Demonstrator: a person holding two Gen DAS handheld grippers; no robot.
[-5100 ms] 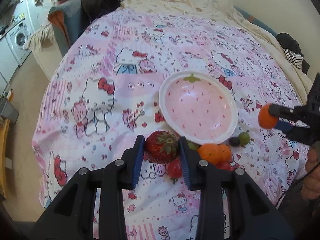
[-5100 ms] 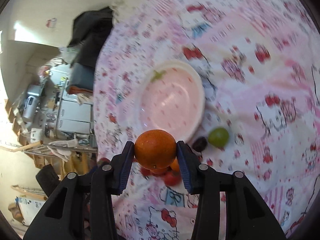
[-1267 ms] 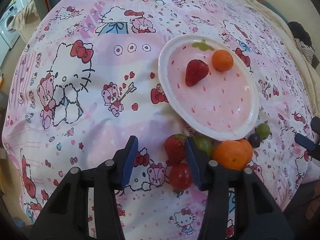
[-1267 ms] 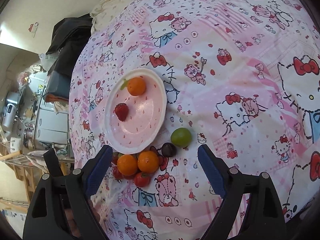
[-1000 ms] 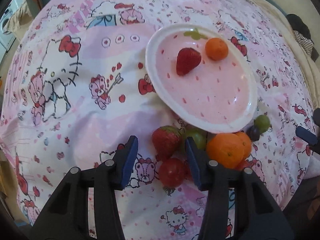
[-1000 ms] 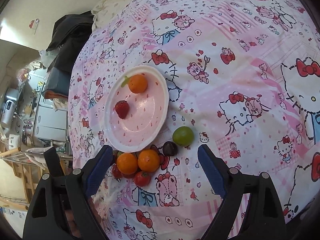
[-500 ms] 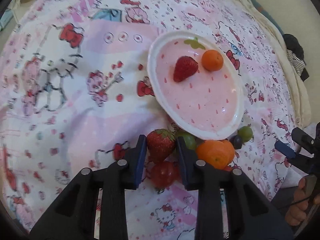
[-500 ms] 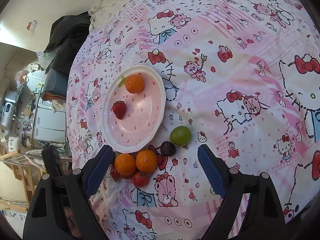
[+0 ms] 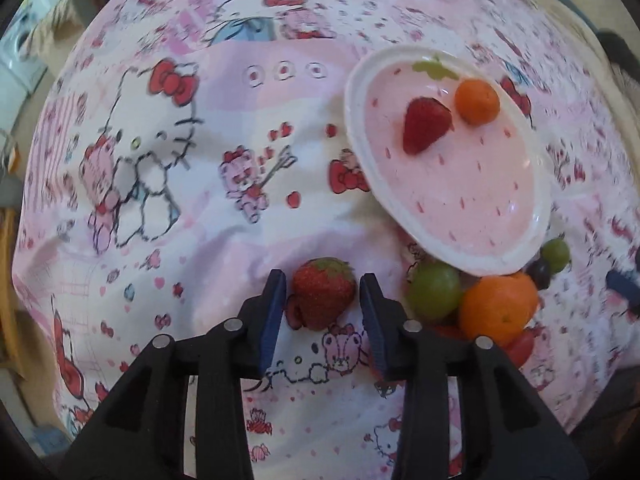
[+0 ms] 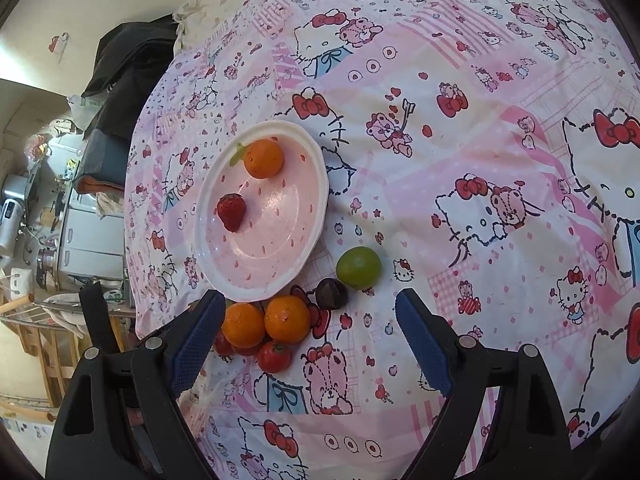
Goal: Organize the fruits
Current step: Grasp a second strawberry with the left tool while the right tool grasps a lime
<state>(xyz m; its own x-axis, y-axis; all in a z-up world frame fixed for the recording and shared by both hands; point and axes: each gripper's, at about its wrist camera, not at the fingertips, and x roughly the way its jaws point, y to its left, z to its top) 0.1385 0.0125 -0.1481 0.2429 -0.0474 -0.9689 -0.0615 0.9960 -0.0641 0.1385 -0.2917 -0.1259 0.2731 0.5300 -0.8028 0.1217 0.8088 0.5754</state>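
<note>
My left gripper [image 9: 323,300] is shut on a red strawberry [image 9: 322,298] and holds it above the bedsheet, left of the fruit pile. The pink strawberry-print plate [image 9: 472,208] holds another strawberry [image 9: 425,123] and a small orange [image 9: 477,102]. Below the plate lie a green grape [image 9: 434,290], an orange [image 9: 498,307], a dark grape [image 9: 538,269] and a second green grape [image 9: 555,251]. My right gripper [image 10: 310,338] is open and empty, high above two oranges [image 10: 266,322], a tomato [image 10: 273,356], a dark grape [image 10: 331,293] and a green grape [image 10: 358,262]. The plate [image 10: 308,232] shows there too.
Everything lies on a bed with a pink Hello Kitty sheet [image 9: 168,152]. Dark clothes [image 10: 128,68] are piled at the bed's far corner. Appliances and a wooden rack [image 10: 60,240] stand beyond the bed's left edge.
My left gripper closed on the strawberry at the pile's left and lifted it away to the left. Earlier, a strawberry and an orange went into the plate. My right gripper stays open.
</note>
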